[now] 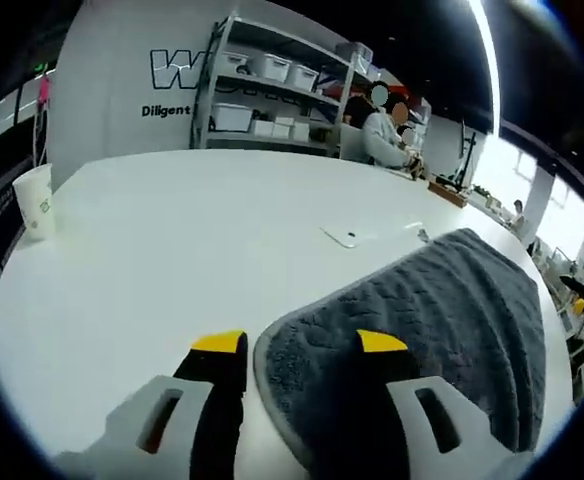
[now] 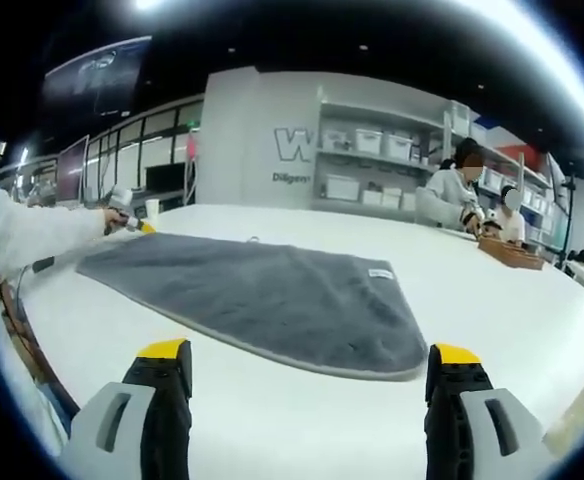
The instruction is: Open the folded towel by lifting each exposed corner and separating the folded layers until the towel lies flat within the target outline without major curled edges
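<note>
The dark grey terry towel point(image 2: 272, 295) is lying spread across the white tabletop point(image 1: 172, 260), and it is looking largely opened out; whether one folded layer is remaining I cannot tell from these angles, and no target outline is showing on the table. In the left gripper view, the left gripper point(image 1: 300, 343) with its yellow-tipped black jaws is sitting at the towel's near rounded corner, one jaw resting over the cloth and the other on bare table just beside the hem, so the jaws are standing apart and straddling the edge rather than pinching it. In the right gripper view, the right gripper point(image 2: 310, 352) is hovering spread wide before the towel's near hem, touching nothing, while that other gripper point(image 2: 124, 222) is showing at the far corner, held at the end of a white sleeve point(image 2: 32, 235). I judge the step in hand to be the last tidying (checking corners and smoothing edges) rather than the first unfolding. The next move is probably calling for the left jaws to close on that corner hem and draw it outward, low and gently, while the right one is taking the opposite edge to tension the cloth. A white paper cup point(image 1: 36, 200) and a flat white card-like object point(image 1: 344, 237) are sitting on the table well apart from the work; people are seated at the far side.
</note>
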Demonstrator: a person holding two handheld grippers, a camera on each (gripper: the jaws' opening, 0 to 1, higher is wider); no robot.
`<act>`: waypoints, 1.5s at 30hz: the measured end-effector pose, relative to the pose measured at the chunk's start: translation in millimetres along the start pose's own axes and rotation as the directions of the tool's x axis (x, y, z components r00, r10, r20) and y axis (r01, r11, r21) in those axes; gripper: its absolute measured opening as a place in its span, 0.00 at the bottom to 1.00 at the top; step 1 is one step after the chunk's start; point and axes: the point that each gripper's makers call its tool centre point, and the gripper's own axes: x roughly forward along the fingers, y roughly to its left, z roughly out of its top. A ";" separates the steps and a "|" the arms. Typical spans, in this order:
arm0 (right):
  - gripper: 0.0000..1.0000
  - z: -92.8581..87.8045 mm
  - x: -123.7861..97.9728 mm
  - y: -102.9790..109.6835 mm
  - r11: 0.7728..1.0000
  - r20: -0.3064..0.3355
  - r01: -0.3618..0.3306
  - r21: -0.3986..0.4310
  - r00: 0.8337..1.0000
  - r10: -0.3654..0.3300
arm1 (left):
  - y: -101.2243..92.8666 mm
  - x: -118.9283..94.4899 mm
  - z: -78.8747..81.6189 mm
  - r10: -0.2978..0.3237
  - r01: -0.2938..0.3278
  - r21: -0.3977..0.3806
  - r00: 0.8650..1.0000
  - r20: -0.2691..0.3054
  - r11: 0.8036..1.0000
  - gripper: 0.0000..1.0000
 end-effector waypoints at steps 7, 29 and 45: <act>0.97 0.0 3.3 1.9 1.000 -0.008 0.000 -0.004 1.000 0.000 | 9.1 1.5 -2.7 0.071 -0.071 0.079 0.997 -0.001 0.994 0.17; 0.95 -4.6 8.9 -0.2 1.000 -0.026 0.010 0.003 1.000 -0.010 | 26.0 5.1 6.5 0.190 -0.184 0.238 0.982 -0.001 0.954 0.06; 0.95 -7.0 9.8 -0.9 1.000 -0.031 0.011 0.006 0.999 -0.011 | 42.9 0.8 9.5 0.262 -0.258 0.214 0.965 0.011 0.942 0.18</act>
